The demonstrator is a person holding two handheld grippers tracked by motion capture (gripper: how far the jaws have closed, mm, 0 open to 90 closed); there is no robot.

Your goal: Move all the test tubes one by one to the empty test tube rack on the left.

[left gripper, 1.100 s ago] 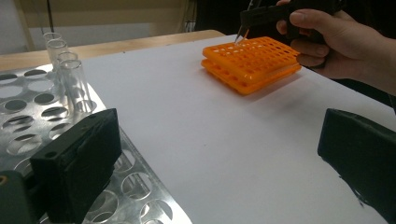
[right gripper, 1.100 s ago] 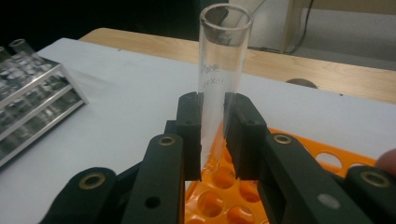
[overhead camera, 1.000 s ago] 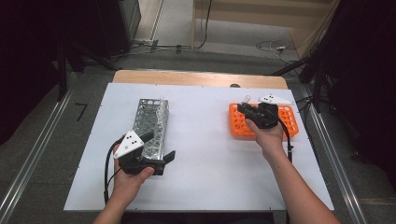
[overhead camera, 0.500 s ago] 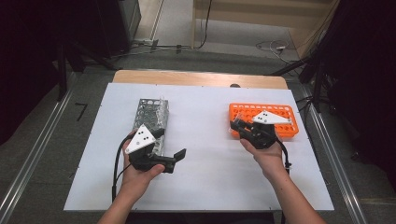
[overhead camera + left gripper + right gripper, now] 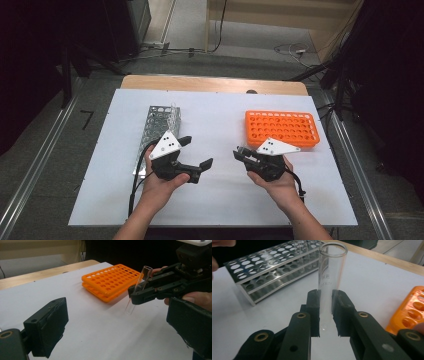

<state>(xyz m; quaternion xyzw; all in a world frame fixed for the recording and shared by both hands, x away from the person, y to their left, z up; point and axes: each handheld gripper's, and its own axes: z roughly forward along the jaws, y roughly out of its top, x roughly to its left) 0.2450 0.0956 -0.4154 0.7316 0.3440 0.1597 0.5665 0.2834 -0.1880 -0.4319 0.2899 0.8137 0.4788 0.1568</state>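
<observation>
Glass tube [image 5: 331,277], clear, held upright above the white table [image 5: 225,120] between closed right gripper [image 5: 240,153] jaws, offered toward wide-open left gripper [image 5: 196,154], presumably for handover toward the metal rack [image 5: 159,120].

On the white surface [image 5: 220,125]: 1 orange plastic tube rack with many round holes [image 5: 282,128], 1 silver perforated metal tube rack [image 5: 159,127], 1 clear glass test tube [image 5: 329,277]. Also 2 black hand-held grippers, 1 per hand.
</observation>
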